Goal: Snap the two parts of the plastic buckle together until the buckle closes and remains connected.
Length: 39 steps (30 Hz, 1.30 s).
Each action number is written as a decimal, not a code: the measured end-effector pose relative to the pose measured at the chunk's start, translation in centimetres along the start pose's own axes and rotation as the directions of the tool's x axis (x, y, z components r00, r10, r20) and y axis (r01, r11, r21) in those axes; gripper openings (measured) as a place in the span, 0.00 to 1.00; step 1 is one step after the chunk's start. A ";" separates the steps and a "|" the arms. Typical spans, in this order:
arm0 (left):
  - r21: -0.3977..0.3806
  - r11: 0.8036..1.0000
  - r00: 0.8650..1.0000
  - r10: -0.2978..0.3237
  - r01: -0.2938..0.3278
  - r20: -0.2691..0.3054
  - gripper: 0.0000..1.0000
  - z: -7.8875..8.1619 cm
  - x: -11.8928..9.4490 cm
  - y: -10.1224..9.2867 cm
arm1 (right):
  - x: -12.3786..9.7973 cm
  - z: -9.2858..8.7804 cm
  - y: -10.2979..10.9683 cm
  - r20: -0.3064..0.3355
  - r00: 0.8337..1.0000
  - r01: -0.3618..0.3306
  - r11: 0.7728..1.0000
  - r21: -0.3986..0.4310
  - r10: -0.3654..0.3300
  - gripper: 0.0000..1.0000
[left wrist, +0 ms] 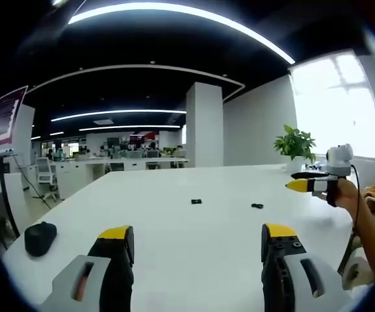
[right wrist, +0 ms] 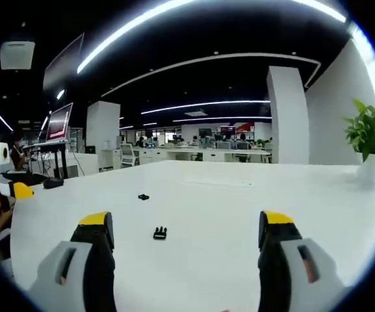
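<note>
The right gripper (right wrist: 186,244) hovers above the white table (right wrist: 317,214), jaws wide apart and holding nothing. 2 black buckle parts lie apart ahead: one near (right wrist: 160,233), one farther (right wrist: 143,197).

White counter (left wrist: 206,227). Black rounded object (left wrist: 40,237) near its left edge. Potted green plant (left wrist: 296,146) at far right corner. Office desks and white pillar (left wrist: 204,123) behind.
</note>
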<state>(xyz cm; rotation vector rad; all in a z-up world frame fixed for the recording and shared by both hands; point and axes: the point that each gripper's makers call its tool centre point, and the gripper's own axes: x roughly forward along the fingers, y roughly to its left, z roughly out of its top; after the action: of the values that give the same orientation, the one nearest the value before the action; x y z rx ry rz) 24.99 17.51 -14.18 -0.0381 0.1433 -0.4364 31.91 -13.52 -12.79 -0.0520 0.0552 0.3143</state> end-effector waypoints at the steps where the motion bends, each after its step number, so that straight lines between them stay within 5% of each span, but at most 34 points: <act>1: 0.000 1.000 1.000 0.000 0.000 0.000 0.81 0.0 0.0 0.0 | 0.1 0.0 0.0 -0.002 1.000 -0.004 1.000 0.005 0.004 0.93; 10: -0.002 1.000 1.000 0.000 0.000 0.002 0.81 0.0 0.1 0.1 | 1.3 -0.1 0.5 -0.021 0.999 -0.034 0.999 0.005 0.034 0.95; 22: -0.002 1.000 1.000 -0.006 0.006 0.004 0.81 0.1 0.3 0.0 | 2.6 0.7 0.4 0.050 0.999 -0.017 0.999 0.048 0.015 1.00; 39: -0.009 1.000 1.000 -0.002 0.002 0.008 0.81 0.2 0.0 0.3 | 4.0 1.4 2.2 0.050 0.999 -0.016 0.998 -0.053 0.019 0.97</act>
<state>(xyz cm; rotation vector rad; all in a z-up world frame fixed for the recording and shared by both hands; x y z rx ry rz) 25.12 17.81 -14.02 -0.0489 0.1377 -0.4374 35.14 -10.10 -11.72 -0.0960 -0.0023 0.3342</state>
